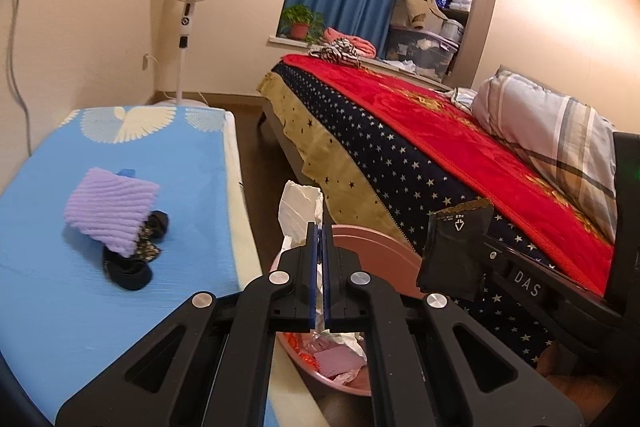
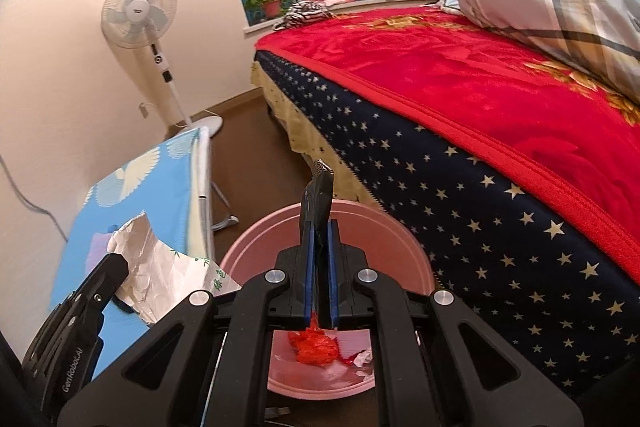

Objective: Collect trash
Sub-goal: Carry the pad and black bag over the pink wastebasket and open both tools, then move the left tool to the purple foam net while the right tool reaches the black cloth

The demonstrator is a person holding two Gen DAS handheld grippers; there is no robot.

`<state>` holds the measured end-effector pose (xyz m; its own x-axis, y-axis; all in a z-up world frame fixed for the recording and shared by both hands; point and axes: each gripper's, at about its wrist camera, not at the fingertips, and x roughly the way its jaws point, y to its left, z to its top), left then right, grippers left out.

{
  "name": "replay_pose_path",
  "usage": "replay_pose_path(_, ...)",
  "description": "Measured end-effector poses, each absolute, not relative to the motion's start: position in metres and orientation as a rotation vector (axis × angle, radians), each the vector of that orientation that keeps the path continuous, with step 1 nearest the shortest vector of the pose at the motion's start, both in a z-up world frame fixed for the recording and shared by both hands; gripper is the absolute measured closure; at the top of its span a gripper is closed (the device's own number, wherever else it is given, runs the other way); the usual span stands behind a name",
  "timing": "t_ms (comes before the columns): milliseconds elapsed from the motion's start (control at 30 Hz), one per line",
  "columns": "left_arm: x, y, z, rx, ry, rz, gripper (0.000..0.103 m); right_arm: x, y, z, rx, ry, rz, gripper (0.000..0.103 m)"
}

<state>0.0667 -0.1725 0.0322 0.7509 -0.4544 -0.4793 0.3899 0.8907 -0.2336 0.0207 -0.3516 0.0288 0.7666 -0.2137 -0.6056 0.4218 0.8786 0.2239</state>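
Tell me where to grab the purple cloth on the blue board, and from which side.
Take the purple cloth by its upper right corner, coming down from above on the bed side. It lies flat and folded on the blue board, and that corner looks free, whereas the lower edge overlaps the dark socks. Both grippers are full: left gripper holds white paper, right gripper a black wrapper.

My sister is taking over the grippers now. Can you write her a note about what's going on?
Left gripper: jaws shut on a crumpled white paper wrapper, held above the round pink plastic basin.
Right gripper: jaws shut on a black foil packet, also over the basin.
Done: red and pink scraps already lie in the basin.
Left: drop both pieces in. A purple ribbed cloth and dark items sit on the blue board.
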Motion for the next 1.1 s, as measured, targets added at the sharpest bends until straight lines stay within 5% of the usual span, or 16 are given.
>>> replay_pose_path(200,0.080,-0.185,0.018,-0.133,0.633,-0.510,0.099,0.025,-0.358,0.021,0.355,0.629,-0.393,0.091)
replay_pose_path(300,0.086,-0.186,0.008,-0.144,0.680,-0.518,0.084,0.027,-0.363,0.015,0.361,0.661,-0.436,0.056)
replay_pose_path(1100,0.071,-0.112,0.015,-0.158,0.646,-0.353,0.084,0.027,-0.304,0.025,0.332,0.599,-0.254,0.058)
